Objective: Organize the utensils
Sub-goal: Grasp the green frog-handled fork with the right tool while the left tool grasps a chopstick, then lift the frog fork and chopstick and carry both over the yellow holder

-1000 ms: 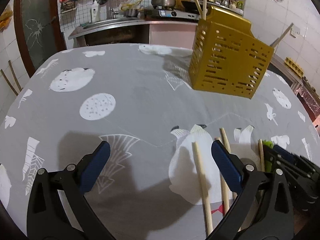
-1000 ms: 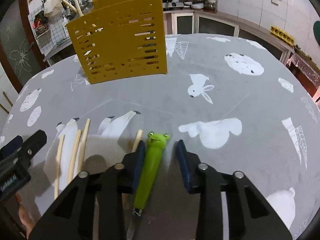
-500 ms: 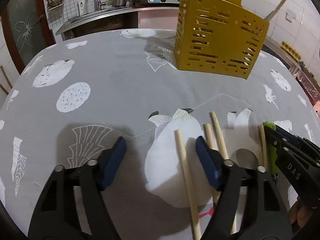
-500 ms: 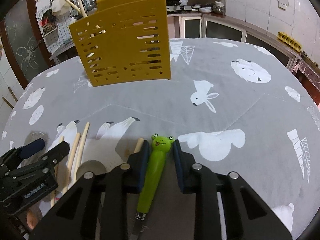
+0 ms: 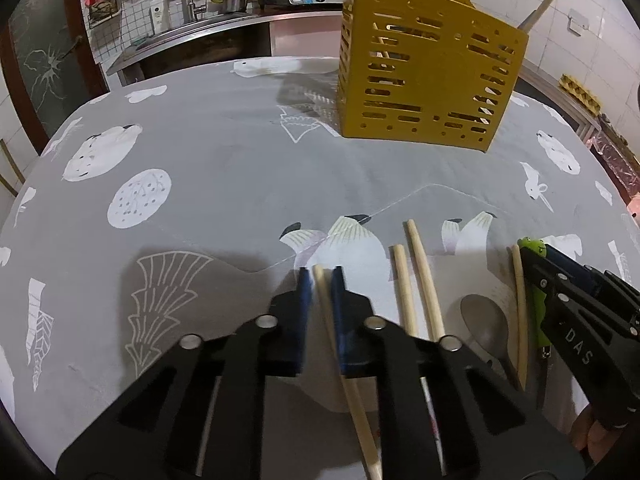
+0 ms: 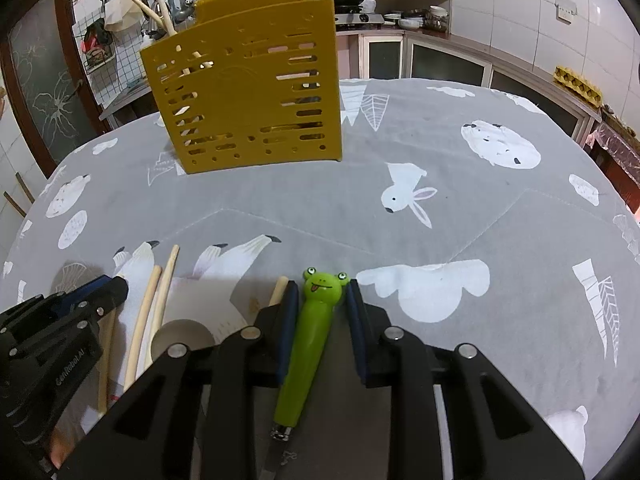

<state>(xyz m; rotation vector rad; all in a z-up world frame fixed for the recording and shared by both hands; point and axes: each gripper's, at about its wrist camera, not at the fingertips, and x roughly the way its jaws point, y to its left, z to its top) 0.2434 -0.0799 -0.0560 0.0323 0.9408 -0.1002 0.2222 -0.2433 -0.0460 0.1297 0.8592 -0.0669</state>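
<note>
A pale wooden chopstick point(image 5: 320, 280) lies on the grey animal-print tablecloth point(image 5: 224, 184) close to the near edge of the table, and the left gripper point(image 5: 319, 280) now has its blue pads pinched against that stick's far end; a second ago those fingers stood spread wide over the cloth with the stick loose between them, so the grasp is only just made. Just to its right lie two more wooden chopsticks point(image 5: 416, 280) side by side, then a grey metal spoon point(image 5: 482, 324) and a further thin wooden stick point(image 5: 519, 300), all near the same edge. Beyond them, the right gripper point(image 6: 319, 300) holds the green frog-headed handle of a small knife point(image 6: 316, 312), its pads pressed on either side just below the frog face, much as they were half a second earlier, with the blade end hidden under the gripper body. The yellow slotted plastic utensil holder point(image 6: 248, 92) stands upright toward the far side of the table, well apart from both grippers, with a few wooden sticks already poking out of its top. With both hands now loaded, the likely next step is lifting each piece and carrying it to the holder.
</note>
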